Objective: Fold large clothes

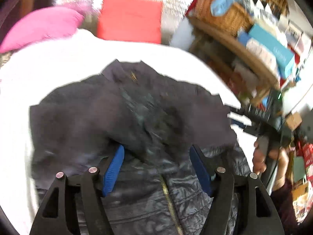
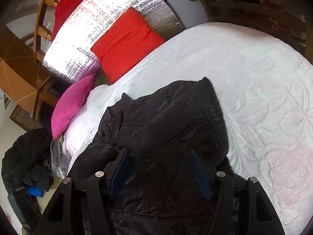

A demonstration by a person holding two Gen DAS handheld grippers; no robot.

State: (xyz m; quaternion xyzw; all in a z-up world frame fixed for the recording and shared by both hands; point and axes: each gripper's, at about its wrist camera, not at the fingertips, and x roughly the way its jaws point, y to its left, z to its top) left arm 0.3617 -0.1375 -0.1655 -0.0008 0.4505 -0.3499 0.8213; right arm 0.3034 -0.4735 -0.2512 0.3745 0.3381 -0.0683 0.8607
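Both tongs, left (image 1: 157, 168) and right (image 2: 159, 173), gape wide over dark jacket (image 1: 121, 113) on white bed (image 2: 254, 82); nothing gripped.

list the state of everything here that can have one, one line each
dark jacket: lying on the bed, sleeves folded in over the body, zipper done up
left gripper: open, over the jacket, gripping nothing
right gripper: open, over the jacket, gripping nothing
white bedspread: spread flat under the jacket
pink pillow: lying at the bed's edge
red cloth: folded, lying flat
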